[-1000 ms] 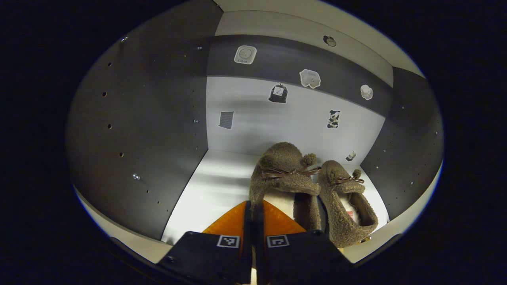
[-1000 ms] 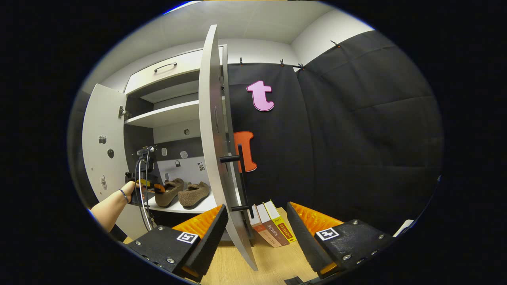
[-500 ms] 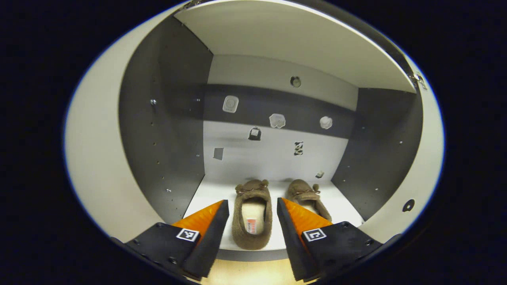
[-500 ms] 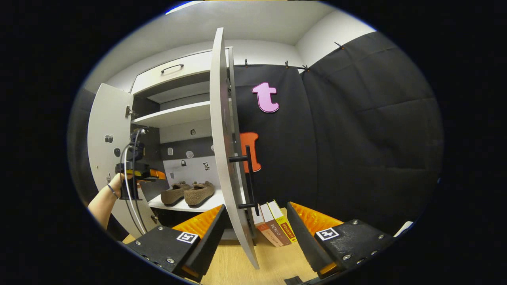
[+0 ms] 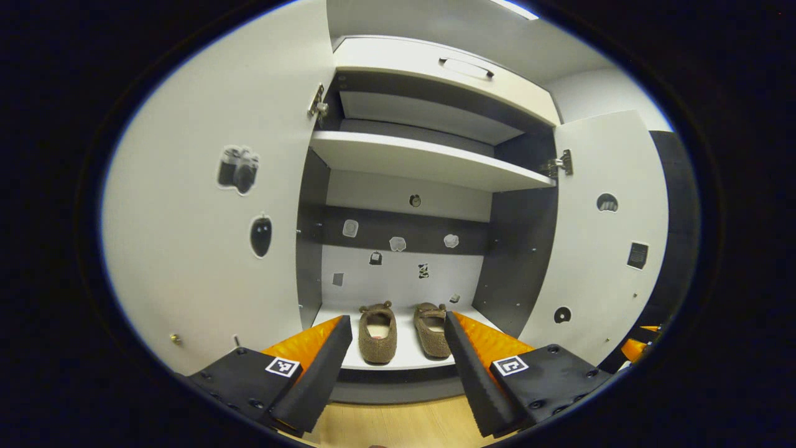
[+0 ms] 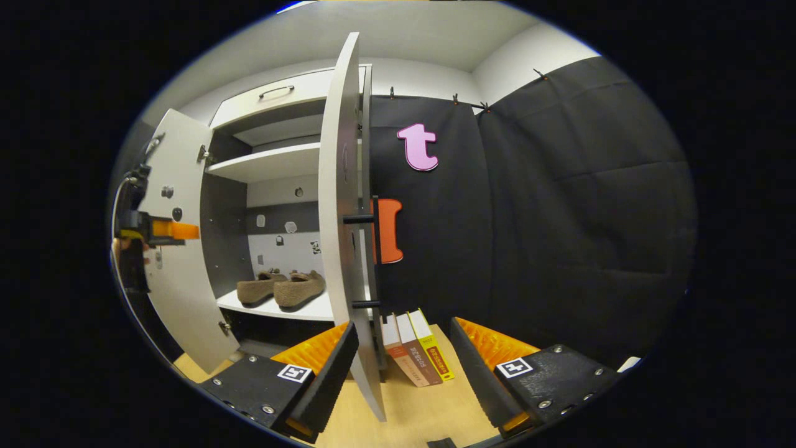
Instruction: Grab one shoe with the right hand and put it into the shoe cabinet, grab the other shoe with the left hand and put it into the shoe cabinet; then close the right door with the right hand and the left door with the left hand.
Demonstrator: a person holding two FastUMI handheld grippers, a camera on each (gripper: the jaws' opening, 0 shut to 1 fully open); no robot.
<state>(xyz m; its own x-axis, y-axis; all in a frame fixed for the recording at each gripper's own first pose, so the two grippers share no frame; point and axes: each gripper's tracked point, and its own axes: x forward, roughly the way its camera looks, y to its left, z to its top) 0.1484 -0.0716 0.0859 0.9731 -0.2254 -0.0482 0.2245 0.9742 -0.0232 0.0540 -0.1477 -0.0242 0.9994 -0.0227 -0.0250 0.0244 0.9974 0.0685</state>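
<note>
In the left gripper view the right shoe (image 5: pixel 433 329) is partly hidden behind a finger of the left tool (image 5: pixel 398 367), so just its toe and opening show, and the stickers on the back wall are too small to make out. In the right gripper view the edge-on right door (image 6: pixel 344 205) covers the right part of the shoe cabinet (image 6: pixel 273 165), and the hand holding the left tool (image 6: pixel 163 231) sits at the dim rim of the view, hard to make out. Both shoes are brown and fuzzy, slipper-like, with a pale lining; the left shoe (image 5: pixel 377 326) shows small pom-poms at its toe. They lie side by side, just about touching, on the white bottom shelf (image 5: pixel 404 356) of the cabinet, toes toward the back wall, heels toward the open front; in the right gripper view the pair (image 6: pixel 281 287) is seen from the side. The left door (image 5: pixel 205 205) and the right door both stand wide open. The left tool hangs in front of the cabinet with its fingers spread apart and nothing between them. The right tool (image 6: pixel 403 367) is likewise spread apart and empty, its fingers flanking the right door's lower edge above the wooden bench (image 6: pixel 410 410), where three books (image 6: pixel 413 345) lean beside the door.
</note>
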